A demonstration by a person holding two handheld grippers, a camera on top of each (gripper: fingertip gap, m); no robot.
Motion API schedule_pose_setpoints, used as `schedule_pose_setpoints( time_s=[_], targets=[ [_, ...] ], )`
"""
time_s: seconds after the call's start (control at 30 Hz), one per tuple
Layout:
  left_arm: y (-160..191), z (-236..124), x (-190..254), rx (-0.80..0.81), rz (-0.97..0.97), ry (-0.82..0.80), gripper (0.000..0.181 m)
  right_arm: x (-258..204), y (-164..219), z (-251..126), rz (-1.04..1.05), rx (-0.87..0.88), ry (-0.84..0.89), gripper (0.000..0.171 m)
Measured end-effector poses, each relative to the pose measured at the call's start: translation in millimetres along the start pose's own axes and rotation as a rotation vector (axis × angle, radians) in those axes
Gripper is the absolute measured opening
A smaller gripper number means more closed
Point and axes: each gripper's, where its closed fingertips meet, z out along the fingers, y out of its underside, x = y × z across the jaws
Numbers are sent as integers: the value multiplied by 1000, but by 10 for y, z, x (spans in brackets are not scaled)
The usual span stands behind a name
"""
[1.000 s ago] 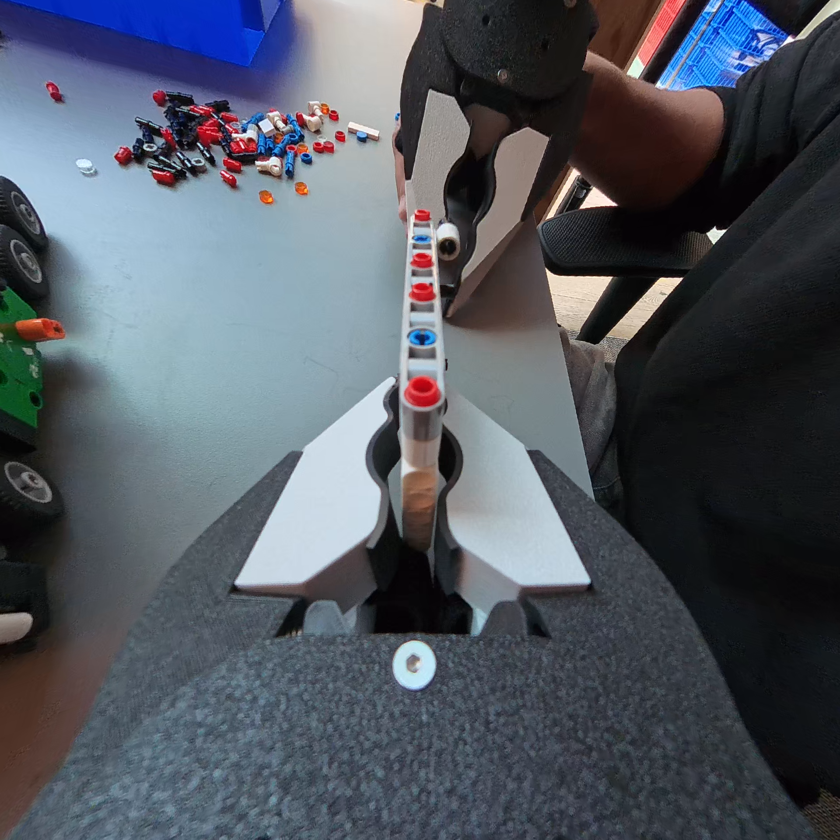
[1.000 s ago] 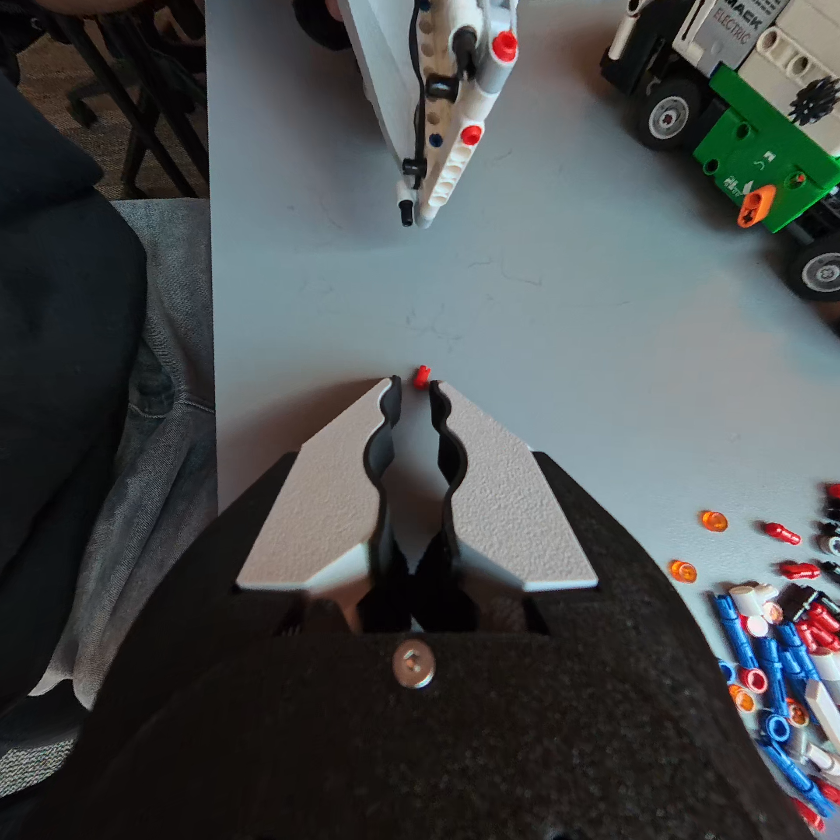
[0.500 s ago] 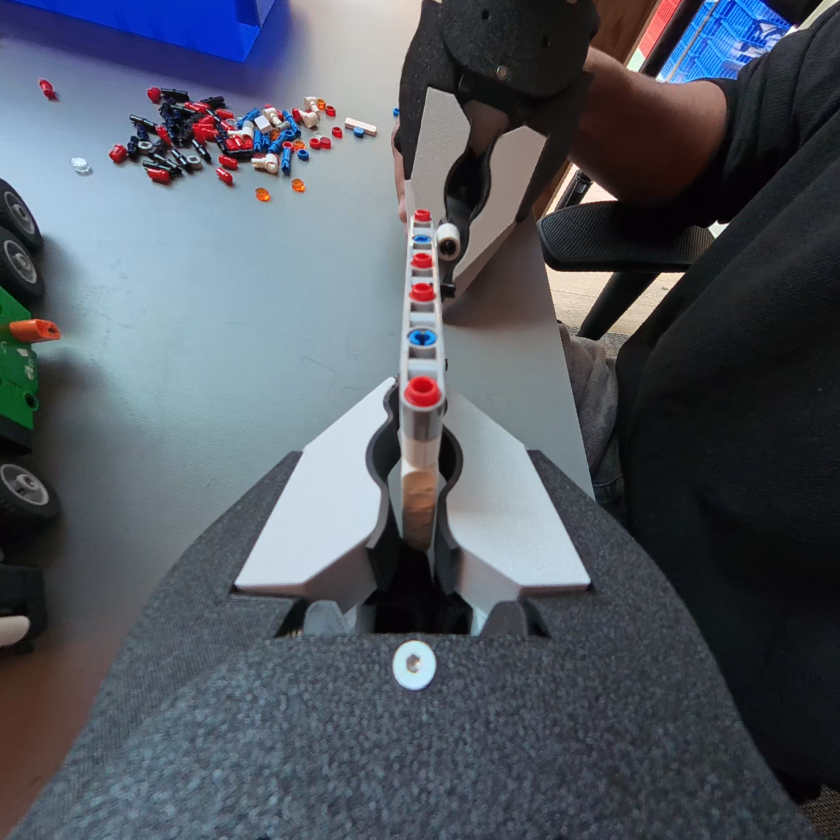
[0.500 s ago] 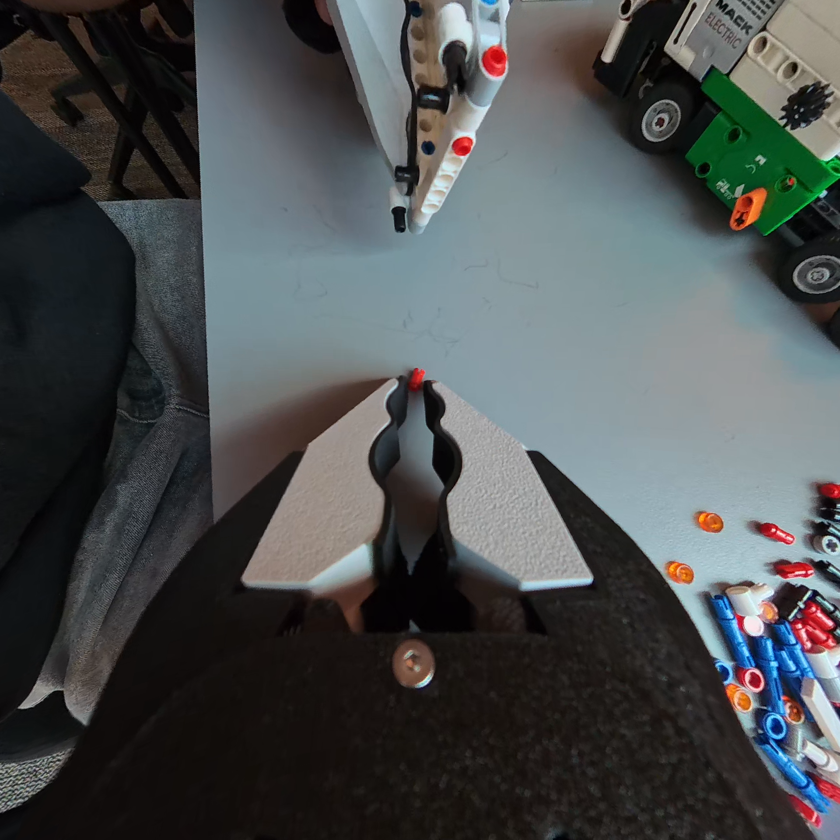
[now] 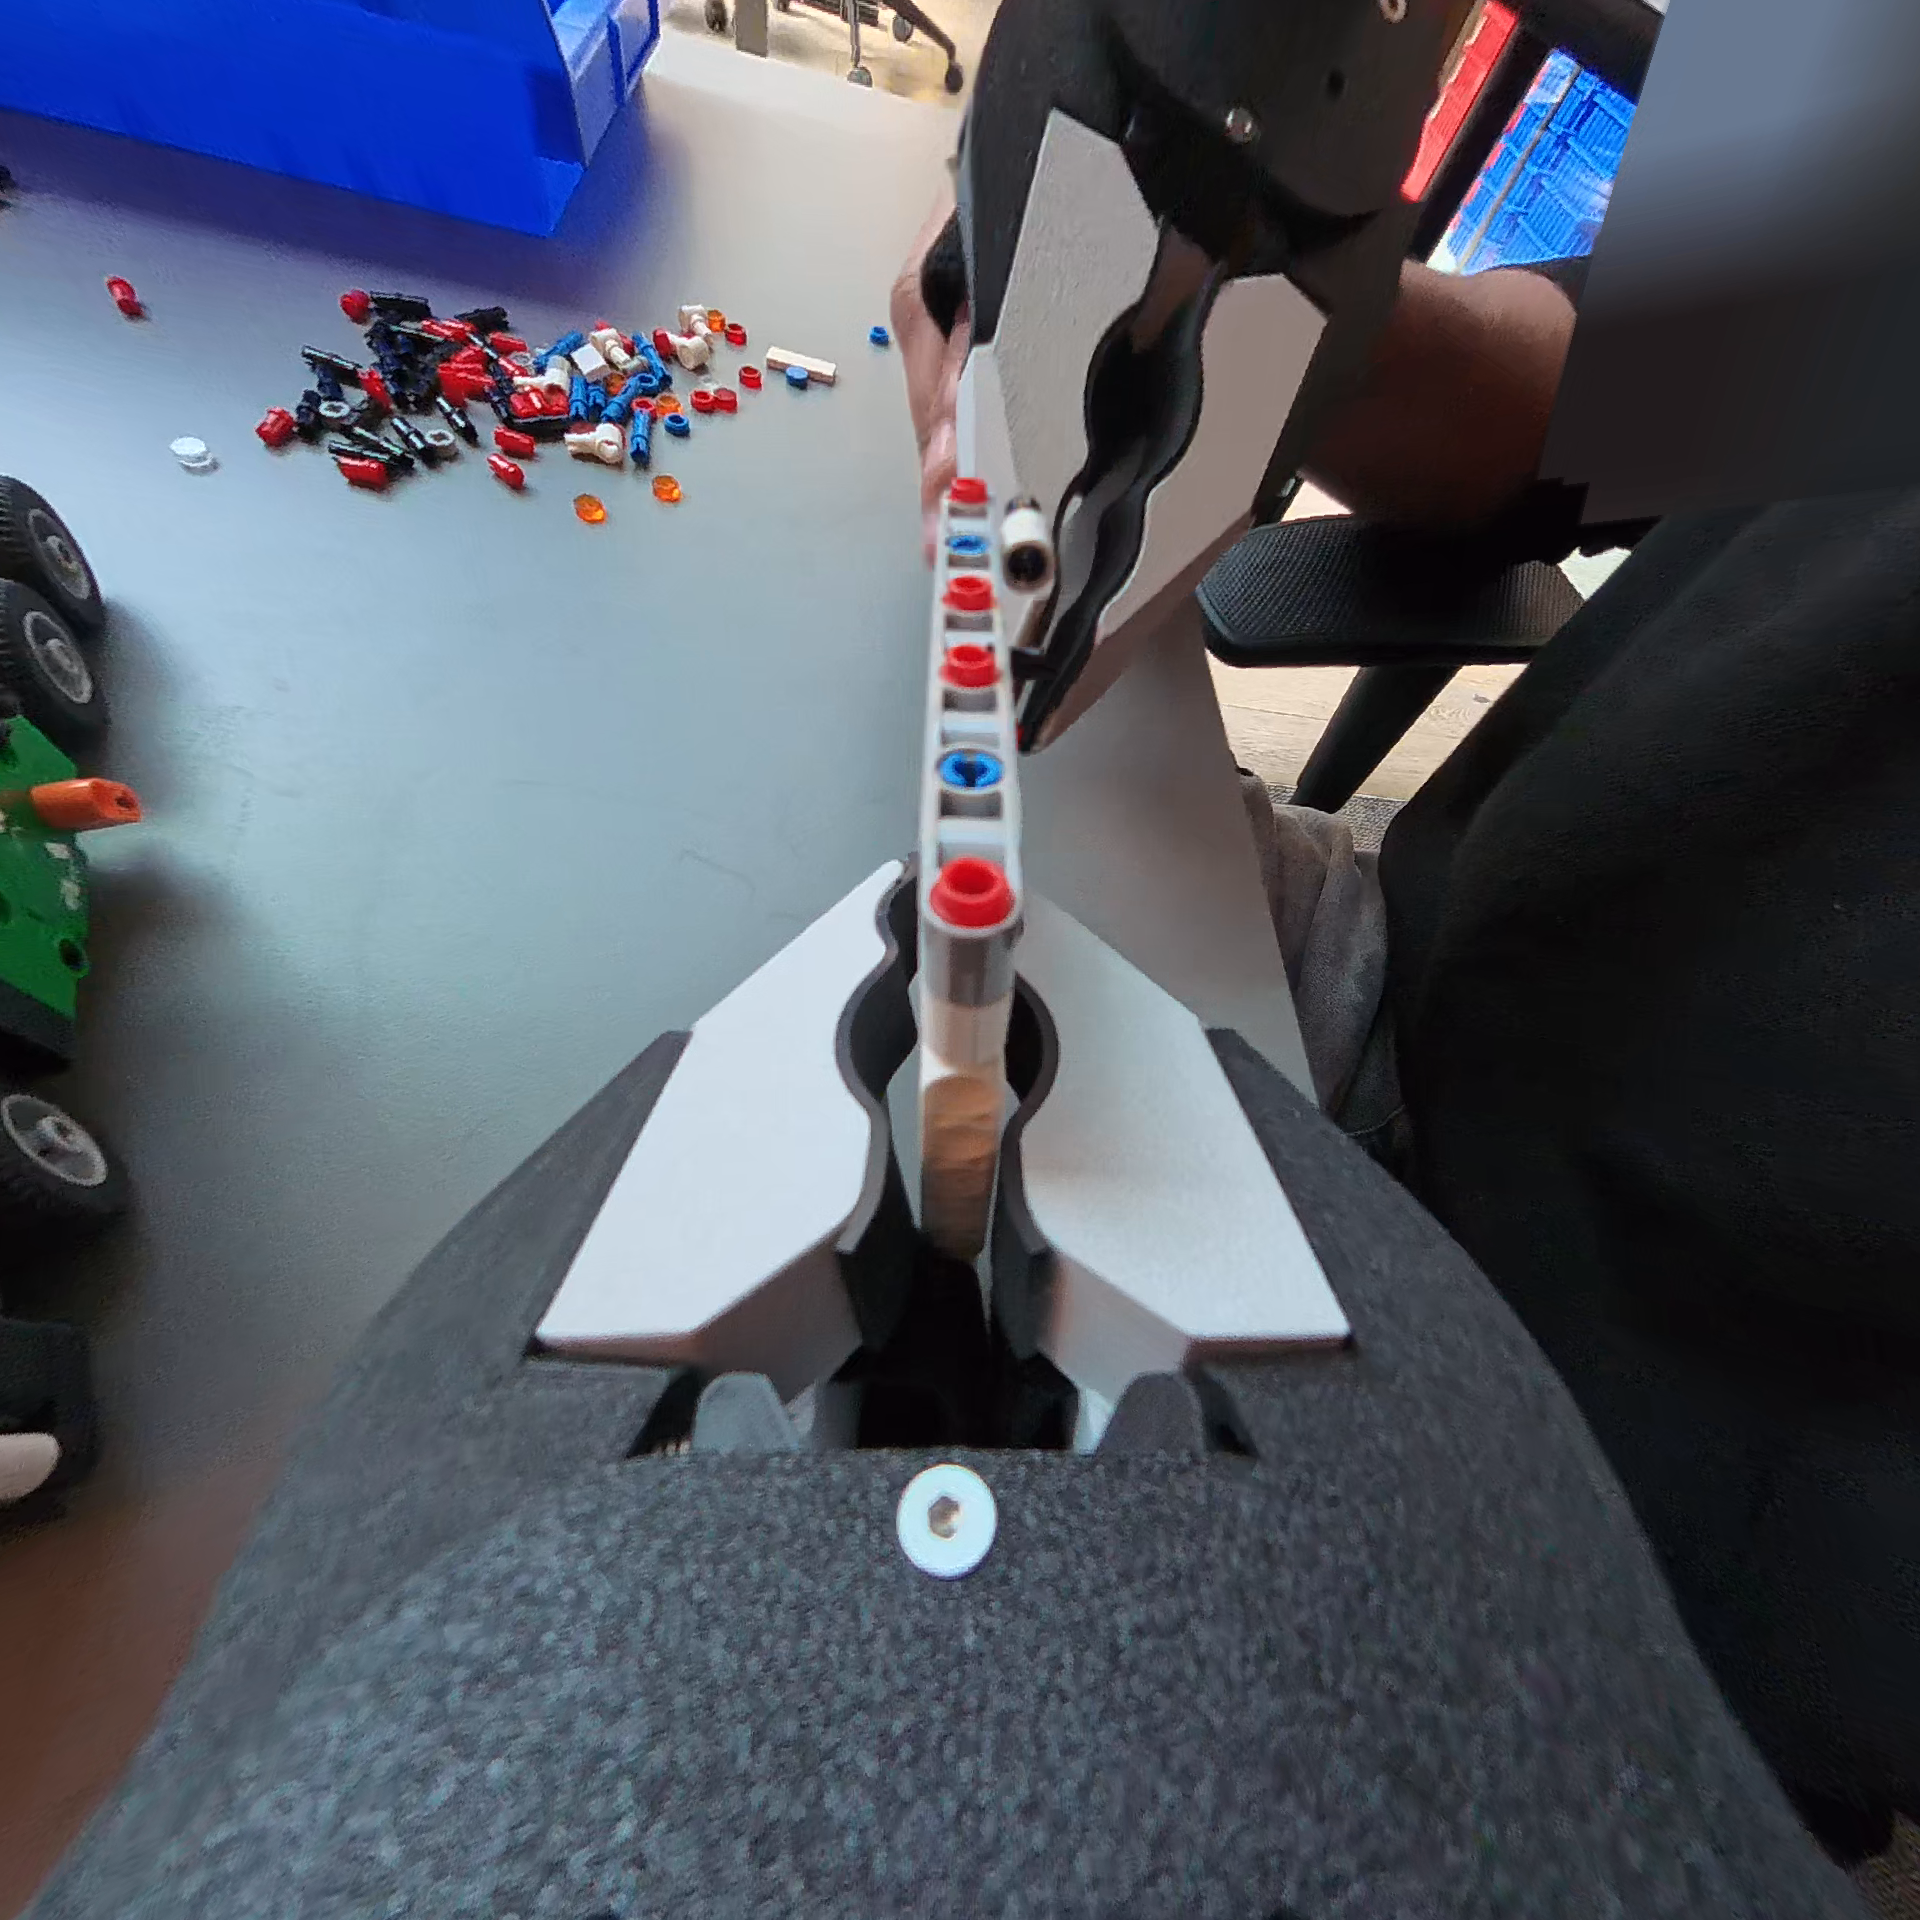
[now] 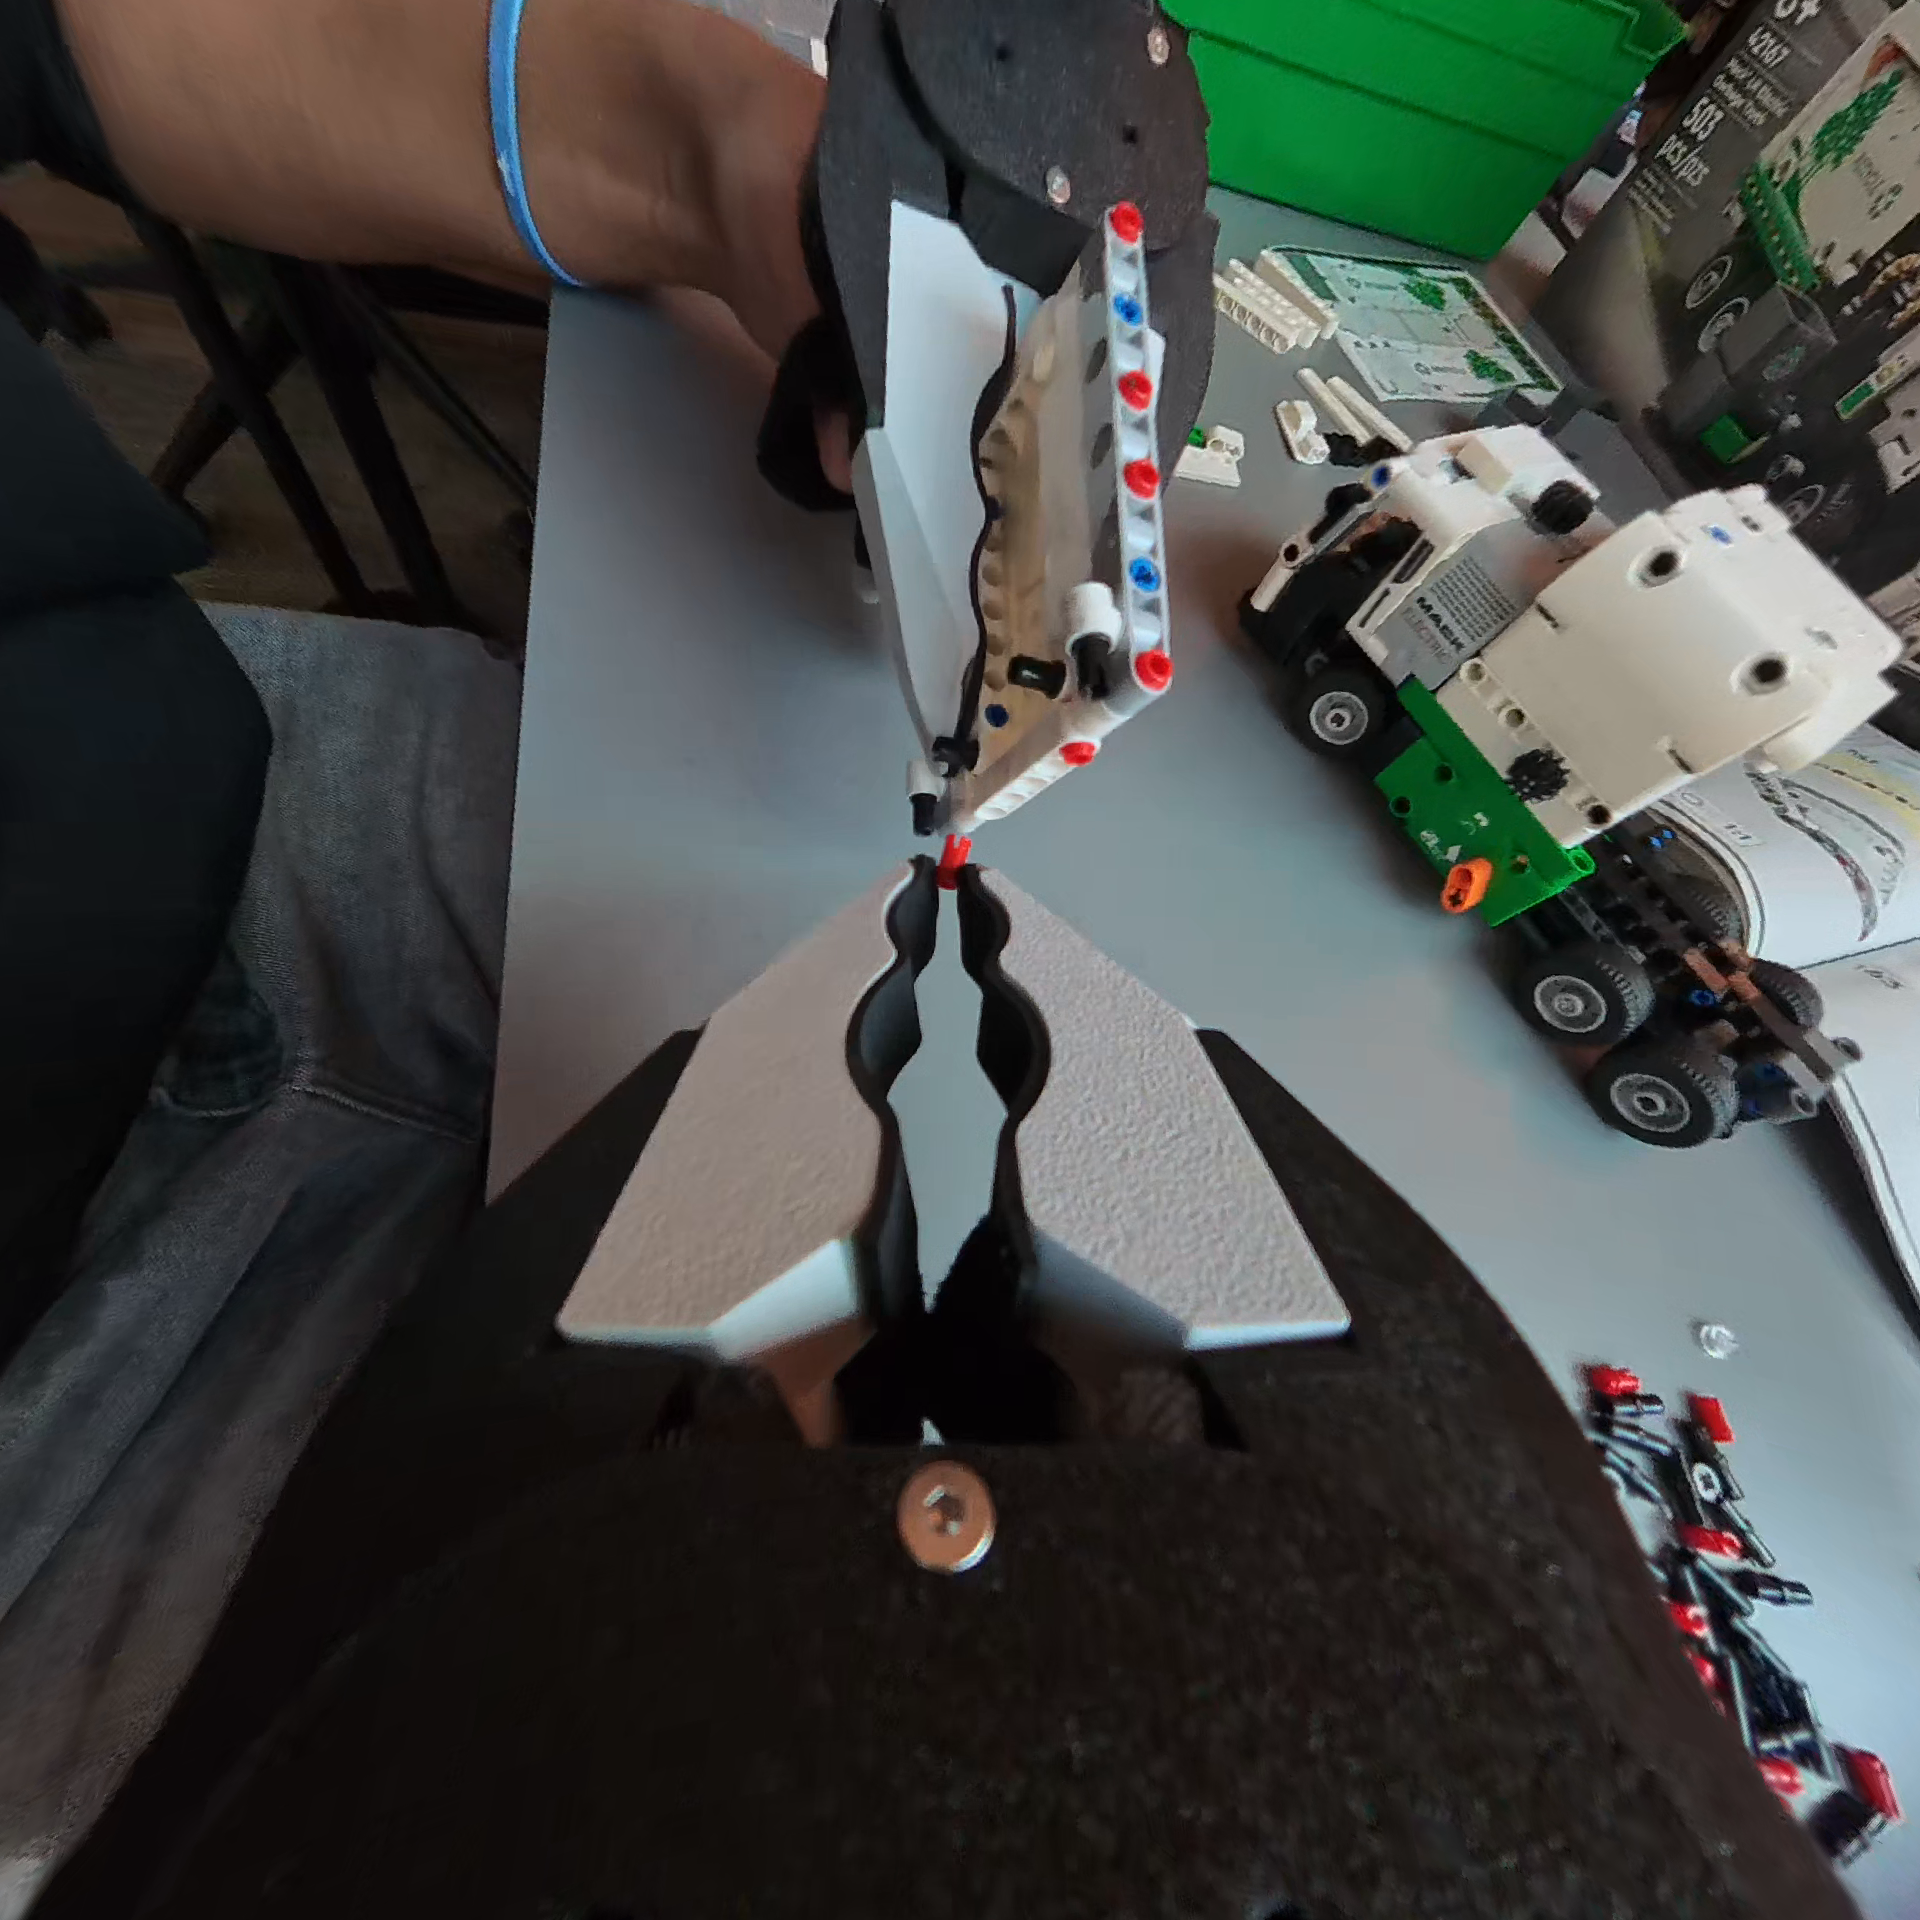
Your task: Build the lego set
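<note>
My left gripper (image 5: 961, 904) is shut on a grey and white beam assembly (image 5: 971, 727) studded with red and blue pins, held on edge above the table. It also shows in the right wrist view (image 6: 1081, 540), with the left gripper (image 6: 997, 416) behind it. My right gripper (image 6: 948, 878) is shut on a small red pin (image 6: 951, 860), held just below the assembly's lower corner. In the left wrist view the right gripper (image 5: 1049, 717) comes in from above right, its tips beside the beam.
A pile of loose red, blue and black pins (image 5: 488, 395) lies at the back by a blue bin (image 5: 312, 94). A white and green truck model (image 6: 1538, 707) stands to the right on the grey table (image 6: 675, 727), with booklets, boxes and a green bin (image 6: 1403, 94) behind. My two grippers' fingertips are within a few centimetres of each other.
My right gripper closed on the red pin on the table, lifted it, and moved up to the lower corner of the assembly. The left gripper kept holding the assembly.
</note>
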Motion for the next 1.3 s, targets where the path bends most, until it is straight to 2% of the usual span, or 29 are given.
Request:
schedule_pose_setpoints(
  time_s=[0.6, 0.9, 1.3],
  targets=[
    [73, 83, 114, -62, 33, 58, 6, -96, 61, 89, 15, 16, -57, 3],
    [47, 74, 144, -47, 22, 87, 6, -98, -3, 106, 41, 91, -72, 3],
    [91, 118, 97, -81, 34, 40, 6, -78, 76, 132, 121, 51, -82, 3]
  ],
)
